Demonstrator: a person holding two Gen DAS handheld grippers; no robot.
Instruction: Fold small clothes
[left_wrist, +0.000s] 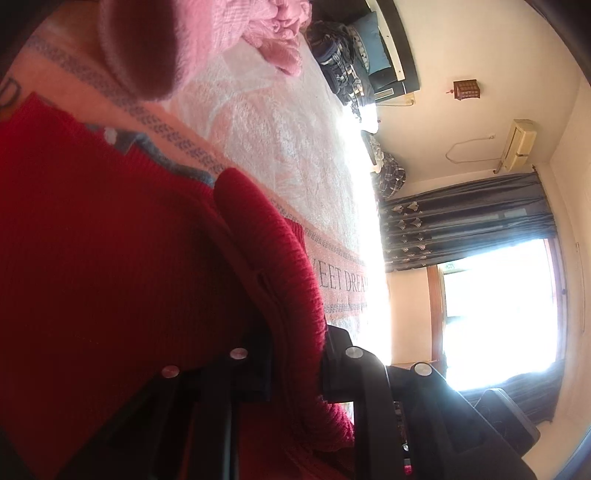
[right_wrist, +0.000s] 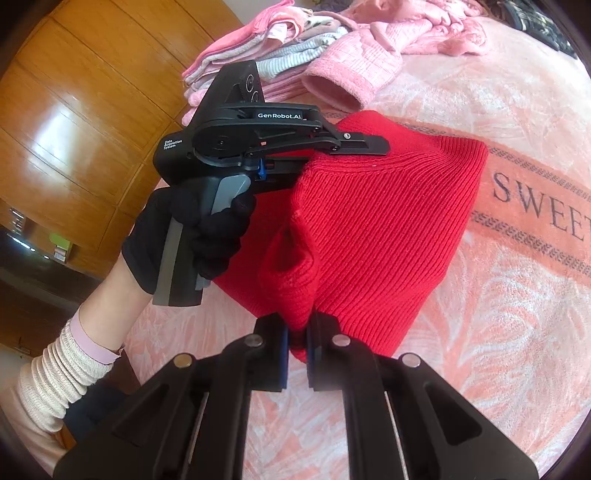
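A: I see a bed, pink patterned blanket, "SWEET" lettering.
B: On it?
A: Red knit garment, pink sweater, folded stack.

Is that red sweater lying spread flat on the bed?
No. The red sweater is lifted and bunched, pinched by the right gripper and left gripper.
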